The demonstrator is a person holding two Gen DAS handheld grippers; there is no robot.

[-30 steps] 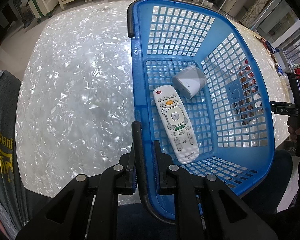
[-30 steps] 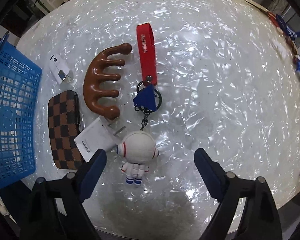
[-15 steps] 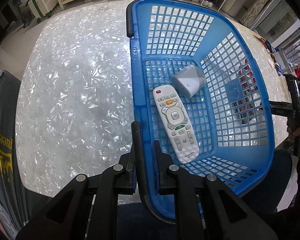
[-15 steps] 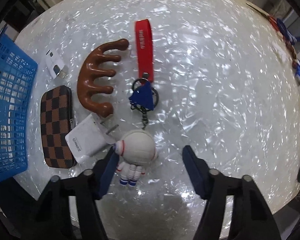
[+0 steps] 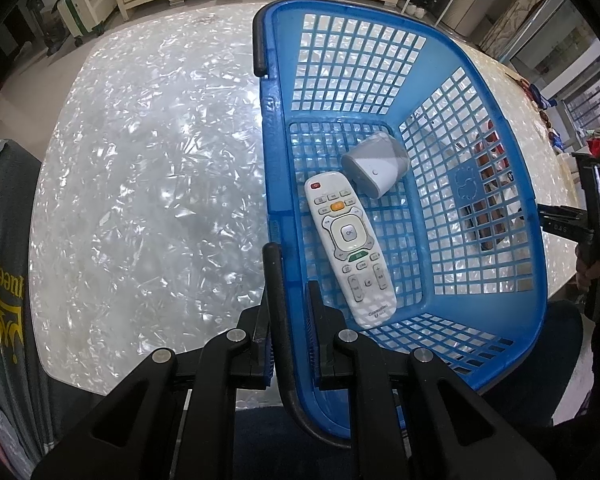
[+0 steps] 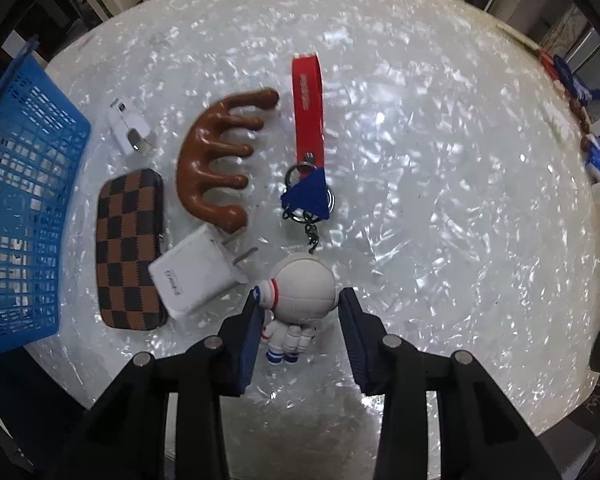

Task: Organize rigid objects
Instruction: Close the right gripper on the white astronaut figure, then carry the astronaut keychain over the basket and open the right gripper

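The left claw [image 5: 288,280] is clamped on the black handle [image 5: 278,320] of the blue basket [image 5: 500,184], which stands on the counter [image 5: 148,184]. Inside the basket, just ahead of the claw's right finger, lies a white remote [image 5: 350,248], with a grey speaker [image 5: 376,166] touching its far end.

The right claw [image 6: 300,304] is partly open, its fingers on either side of the astronaut keychain [image 6: 302,288], whether touching I cannot tell. Left of it lie a white charger [image 6: 196,276] and a checkered case [image 6: 130,248]; ahead-left, a brown massager [image 6: 216,160].
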